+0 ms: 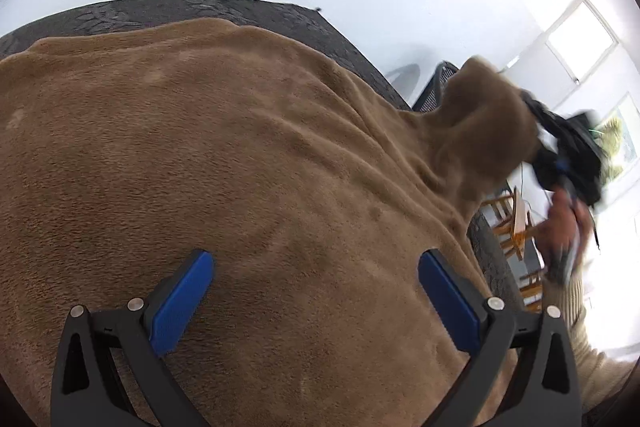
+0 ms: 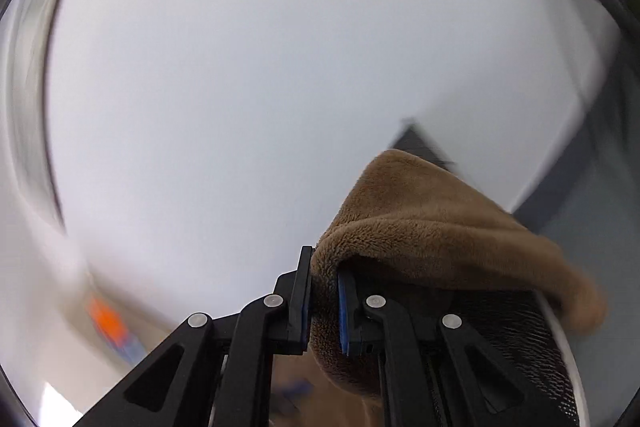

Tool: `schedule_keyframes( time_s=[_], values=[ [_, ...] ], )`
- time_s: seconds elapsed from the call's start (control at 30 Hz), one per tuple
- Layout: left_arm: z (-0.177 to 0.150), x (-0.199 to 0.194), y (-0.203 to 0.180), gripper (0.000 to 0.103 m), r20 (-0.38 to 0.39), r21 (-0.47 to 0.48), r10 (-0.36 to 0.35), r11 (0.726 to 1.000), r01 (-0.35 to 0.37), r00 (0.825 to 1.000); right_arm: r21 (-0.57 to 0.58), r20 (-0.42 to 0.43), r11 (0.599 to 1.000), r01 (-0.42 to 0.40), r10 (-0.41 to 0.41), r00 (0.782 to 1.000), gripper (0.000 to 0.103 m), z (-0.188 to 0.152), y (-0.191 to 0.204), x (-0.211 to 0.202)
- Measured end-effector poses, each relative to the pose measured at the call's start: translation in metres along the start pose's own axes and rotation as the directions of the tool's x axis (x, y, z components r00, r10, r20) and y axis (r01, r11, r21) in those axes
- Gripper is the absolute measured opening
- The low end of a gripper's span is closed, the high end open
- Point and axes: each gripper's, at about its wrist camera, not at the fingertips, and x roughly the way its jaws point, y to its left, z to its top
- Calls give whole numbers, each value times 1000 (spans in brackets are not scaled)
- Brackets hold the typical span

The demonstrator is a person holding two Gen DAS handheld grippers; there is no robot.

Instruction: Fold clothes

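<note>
Fleece [image 1: 248, 155] spread over dark table [image 1: 224, 9], one corner lifted at right. Your right gripper [image 2: 324, 311] clamped on that corner, thick wad between pads, little of it past tips. Your left gripper [image 1: 316, 291] gaping wide above cloth, holding nothing. Risks: fast swing with shallow bite, corner slips free; no left anchor, so whole fleece drags off table edge instead of folding.

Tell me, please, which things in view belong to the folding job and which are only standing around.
Belong to the job:
- brown fleece garment
- right gripper, fingers shut on a garment edge
- left gripper, open above the garment
- dark table cover under the garment

Only standing around:
- wooden chairs
- windows
</note>
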Motion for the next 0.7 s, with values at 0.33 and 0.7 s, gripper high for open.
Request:
schedule_keyframes(
  time_s=[0.33, 0.7],
  values=[
    [-3, -43, 36, 103, 79, -121, 52, 992, -43, 996, -746, -432, 658, -104, -359, 827, 14, -165, 119, 90],
    [-11, -43, 36, 103, 66, -124, 37, 992, -29, 997, -215, -317, 970, 111, -177, 932, 93, -100, 20, 47]
  ],
)
